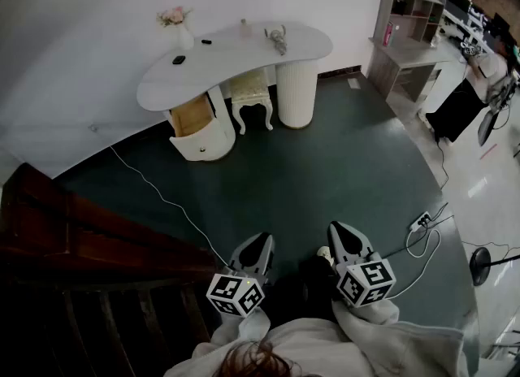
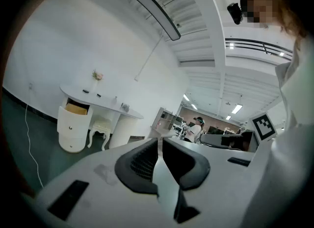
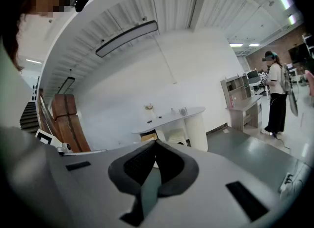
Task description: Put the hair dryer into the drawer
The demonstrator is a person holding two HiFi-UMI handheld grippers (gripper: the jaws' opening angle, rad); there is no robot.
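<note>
Nearby: left gripper [image 1: 257,245] and right gripper [image 1: 343,234] are held low in front of the person, each with jaws pressed together and nothing between them. Ahead lies green floor [image 1: 325,164]. A white cable [image 1: 162,197] trails across its left side, and a power strip [image 1: 420,223] with cords lies to the right. Well beyond, a white dressing table [image 1: 236,58] stands against the wall, with a stool [image 1: 250,95] tucked under and its top drawer [image 1: 193,115] open. Toward the tabletop's right end sits a grey object, probably the hair dryer [image 1: 279,39]; too small to be sure. Risks: a foot catching the cable on the walk over; closed jaws nudging the dryer off the edge; a careless swing toward the drawer clipping the vase [image 1: 185,39].
</note>
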